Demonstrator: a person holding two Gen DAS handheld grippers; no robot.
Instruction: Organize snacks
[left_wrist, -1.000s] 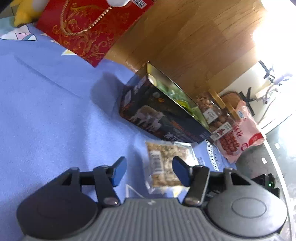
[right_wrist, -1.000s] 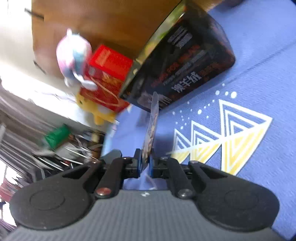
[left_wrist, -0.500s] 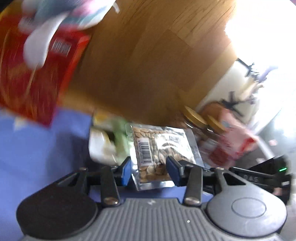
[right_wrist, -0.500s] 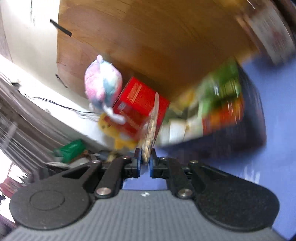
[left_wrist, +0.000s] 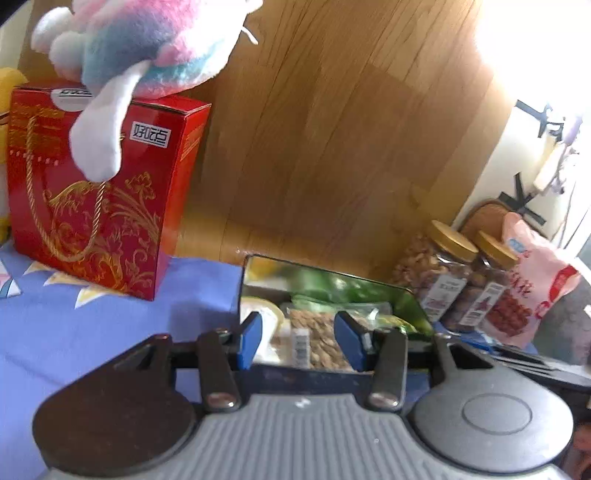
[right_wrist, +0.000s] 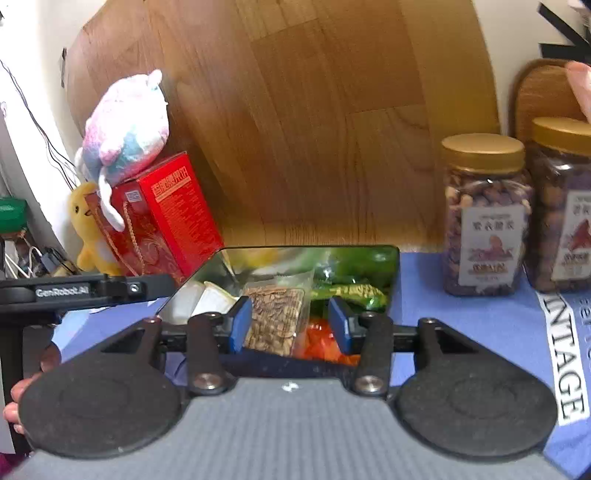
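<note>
Blue cloth (right_wrist: 461, 314) covers my bench. Both my left gripper (left_wrist: 298, 340) and right gripper (right_wrist: 290, 325) are opening above the snack tin (right_wrist: 394, 280), nothing gripped.

Each gripper, left (left_wrist: 298, 341) and right (right_wrist: 290, 323), has blue pads, black linkage arms with silver screws, two round dark discs and a ribbed grey body.

A: What is reading clearly?
B: "GenRobot.AI" is showing on the black gripper bar (right_wrist: 62, 291); "NTAGE" is running in white letters down the blue cloth (right_wrist: 565, 354).
A: The red gift box (left_wrist: 92, 192)?
B: Only Chinese characters.
</note>
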